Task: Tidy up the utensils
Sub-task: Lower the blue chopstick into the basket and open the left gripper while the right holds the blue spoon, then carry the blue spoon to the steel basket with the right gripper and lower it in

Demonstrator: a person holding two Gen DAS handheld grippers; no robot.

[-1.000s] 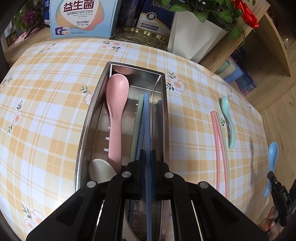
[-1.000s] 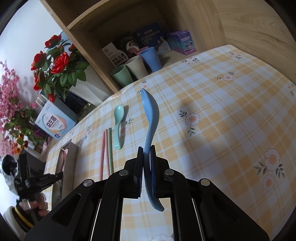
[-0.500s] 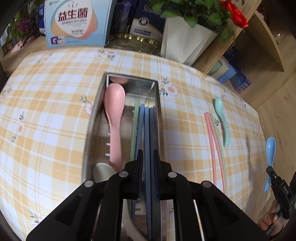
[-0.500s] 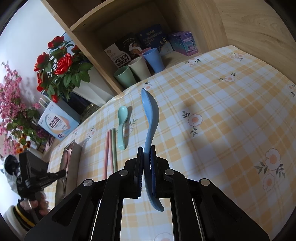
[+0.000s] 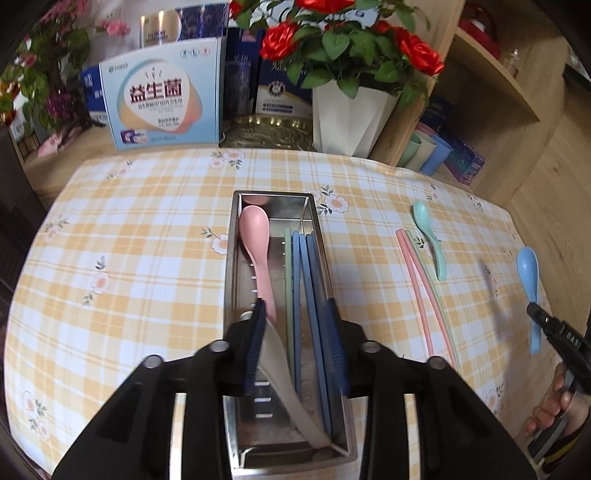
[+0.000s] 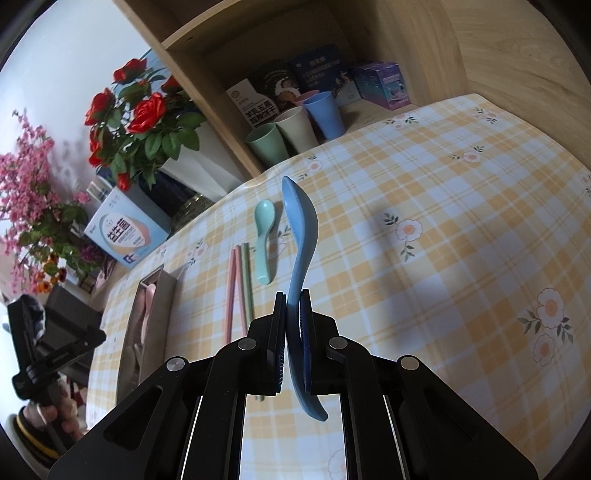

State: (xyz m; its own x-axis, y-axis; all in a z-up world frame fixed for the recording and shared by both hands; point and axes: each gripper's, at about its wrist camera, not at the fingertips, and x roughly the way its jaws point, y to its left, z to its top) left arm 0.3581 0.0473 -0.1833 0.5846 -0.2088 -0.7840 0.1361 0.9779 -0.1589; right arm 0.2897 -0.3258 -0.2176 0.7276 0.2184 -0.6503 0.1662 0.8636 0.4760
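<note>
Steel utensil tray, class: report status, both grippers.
Left gripper open over the steel utensil tray; blue chopsticks lying inside. Right gripper shut on blue plastic spoon, held above checked tablecloth. Nothing blocking the tray.

— What's around the table (image 5: 155, 236) on my feeds?

— I see a yellow plaid cloth (image 6: 461, 206) with small flowers covering it. A light wood shelf unit (image 6: 436, 40) stands against its far edge, its open bay holding 3 cups (image 6: 295, 129) I can count clearly, plus boxes (image 6: 382, 83).

— And to the left of the shelf?

— I see red roses (image 5: 332, 33) in a white pot (image 5: 351, 118), a blue-and-white box (image 5: 162, 96), pink blossoms (image 6: 26, 173) and a white wall (image 6: 74, 59). Daylight looks soft; a faint shadow (image 6: 436, 280) falls across the cloth.
</note>
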